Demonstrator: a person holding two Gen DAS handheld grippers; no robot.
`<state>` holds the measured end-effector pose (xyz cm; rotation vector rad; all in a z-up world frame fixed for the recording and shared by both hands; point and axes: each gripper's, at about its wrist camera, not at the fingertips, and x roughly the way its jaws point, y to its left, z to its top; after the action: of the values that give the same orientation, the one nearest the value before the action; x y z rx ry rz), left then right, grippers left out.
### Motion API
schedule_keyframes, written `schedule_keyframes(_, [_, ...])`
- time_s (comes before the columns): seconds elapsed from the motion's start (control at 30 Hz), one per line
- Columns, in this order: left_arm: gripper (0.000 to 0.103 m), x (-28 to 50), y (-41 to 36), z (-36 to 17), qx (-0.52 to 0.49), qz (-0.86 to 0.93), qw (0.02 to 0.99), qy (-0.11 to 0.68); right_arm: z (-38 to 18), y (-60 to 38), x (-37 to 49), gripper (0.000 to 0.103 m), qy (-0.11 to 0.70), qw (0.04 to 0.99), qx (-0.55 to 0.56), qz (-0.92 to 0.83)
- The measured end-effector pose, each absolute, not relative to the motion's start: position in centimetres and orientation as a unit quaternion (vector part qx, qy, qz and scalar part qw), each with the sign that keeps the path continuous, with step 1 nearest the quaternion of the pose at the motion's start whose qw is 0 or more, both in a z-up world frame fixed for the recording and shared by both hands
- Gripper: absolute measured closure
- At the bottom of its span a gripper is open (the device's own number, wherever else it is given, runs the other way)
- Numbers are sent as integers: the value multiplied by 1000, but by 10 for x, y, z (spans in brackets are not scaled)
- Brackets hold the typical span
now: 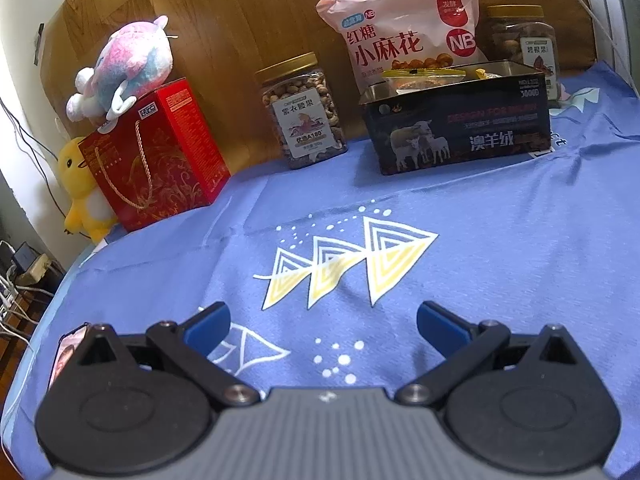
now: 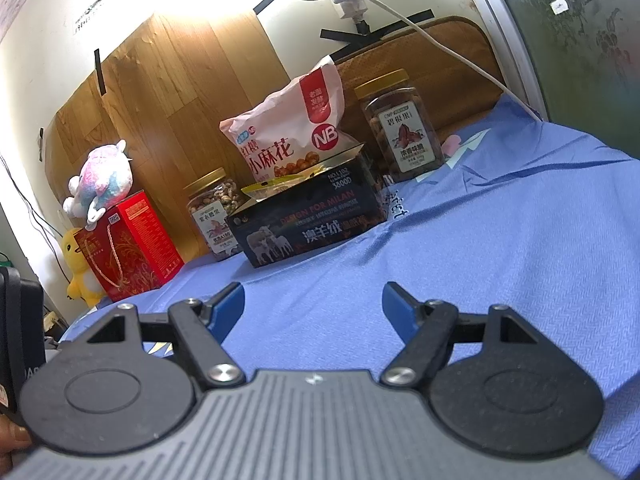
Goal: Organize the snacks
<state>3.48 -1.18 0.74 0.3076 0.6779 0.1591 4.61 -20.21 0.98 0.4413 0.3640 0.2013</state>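
Observation:
A black open tin box (image 1: pixel 456 128) (image 2: pixel 308 224) with sheep pictures stands on the blue cloth and holds small snack packets (image 1: pixel 424 76). A pink snack bag (image 1: pixel 404 28) (image 2: pixel 292 136) leans behind it. A nut jar (image 1: pixel 302 112) (image 2: pixel 216 216) stands to its left and another jar (image 1: pixel 524 48) (image 2: pixel 404 128) to its right. My left gripper (image 1: pixel 323 326) is open and empty, low over the cloth, well short of the box. My right gripper (image 2: pixel 313 306) is open and empty, also short of the box.
A red gift box (image 1: pixel 156 156) (image 2: pixel 128 248) with a pink plush toy (image 1: pixel 124 64) on top stands at the left edge, a yellow plush duck (image 1: pixel 80 192) beside it. A phone (image 1: pixel 66 354) lies at the near left. The blue cloth (image 1: pixel 480 260) covers the table. Wood-pattern board behind.

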Motion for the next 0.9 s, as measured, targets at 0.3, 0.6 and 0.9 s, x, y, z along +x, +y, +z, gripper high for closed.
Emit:
schedule_keyframes(0.3, [0, 39, -11, 5, 154, 85, 926, 335, 8, -203, 46, 25, 180, 953, 223, 95])
schedule_keyframes(0.6, [0, 42, -10, 5, 155, 92, 924, 337, 6, -205, 47, 25, 182, 952, 229, 92])
schedule_keyframes(0.9, [0, 44, -12, 3, 162, 92, 923, 337, 4, -207, 47, 25, 183, 951, 234, 89])
